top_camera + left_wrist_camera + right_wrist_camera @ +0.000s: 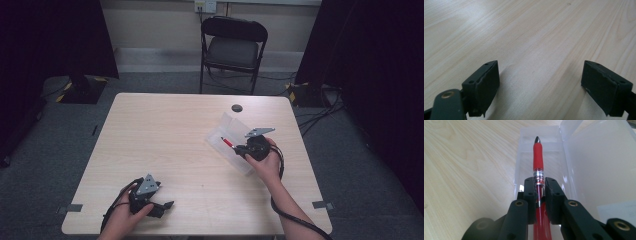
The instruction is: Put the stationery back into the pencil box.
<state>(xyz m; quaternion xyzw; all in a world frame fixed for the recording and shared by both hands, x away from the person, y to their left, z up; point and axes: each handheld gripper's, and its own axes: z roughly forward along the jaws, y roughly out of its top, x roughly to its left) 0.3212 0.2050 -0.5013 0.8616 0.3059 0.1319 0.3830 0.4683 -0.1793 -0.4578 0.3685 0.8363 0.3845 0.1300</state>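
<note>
- Right gripper (539, 186) clamps one red pen (538, 157), held over one clear box (524, 157) with its lid open.
- Left gripper (540, 82) gapes wide, holding nothing, resting low near one table's (165, 135) front edge.

in the right gripper view the red pen's (538, 155) rear end runs off the bottom edge, and part of its barrel is covered by the closed right tongs (539, 185). the clear case's (599, 170) lid is cut off at the right edge. the print on the pen's silver band is too blurred to read.
</note>
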